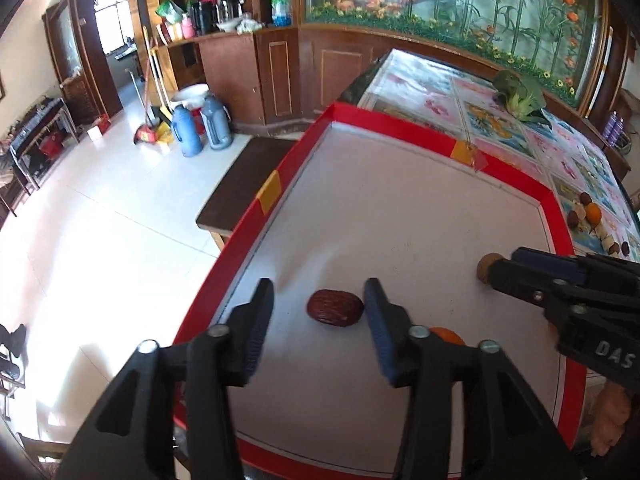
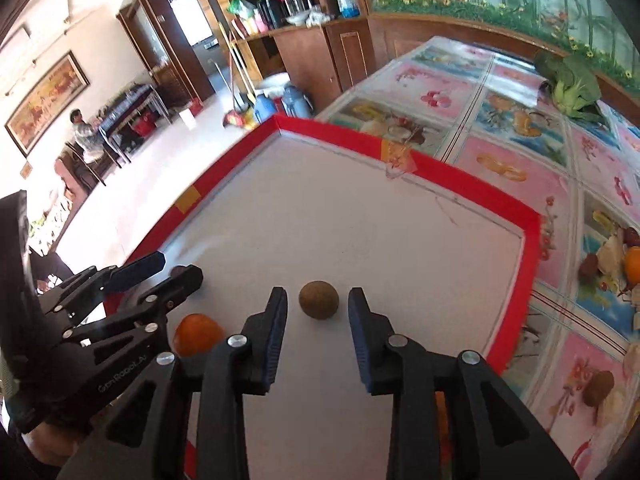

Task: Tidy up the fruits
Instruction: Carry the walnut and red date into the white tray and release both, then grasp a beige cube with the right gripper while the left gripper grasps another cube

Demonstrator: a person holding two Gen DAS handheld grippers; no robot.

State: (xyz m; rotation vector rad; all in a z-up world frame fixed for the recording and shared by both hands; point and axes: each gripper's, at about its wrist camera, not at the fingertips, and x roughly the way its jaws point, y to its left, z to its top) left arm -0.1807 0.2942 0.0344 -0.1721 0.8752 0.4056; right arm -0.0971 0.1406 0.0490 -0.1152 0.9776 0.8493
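left gripper point(image 1: 318, 300): jaws apart, wrinkled red date point(image 1: 335, 307) on white board point(image 1: 400, 208) between its tips, unpinched | right gripper point(image 2: 318, 300): jaws apart, brown longan point(image 2: 319, 299) between tips, unpinched | orange point(image 2: 198, 334) beside left gripper

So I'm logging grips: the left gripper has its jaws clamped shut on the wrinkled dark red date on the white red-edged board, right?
Not quite. The left wrist view shows the left gripper open: the wrinkled dark red date lies on the white red-edged board between its jaws, clear of one pad.
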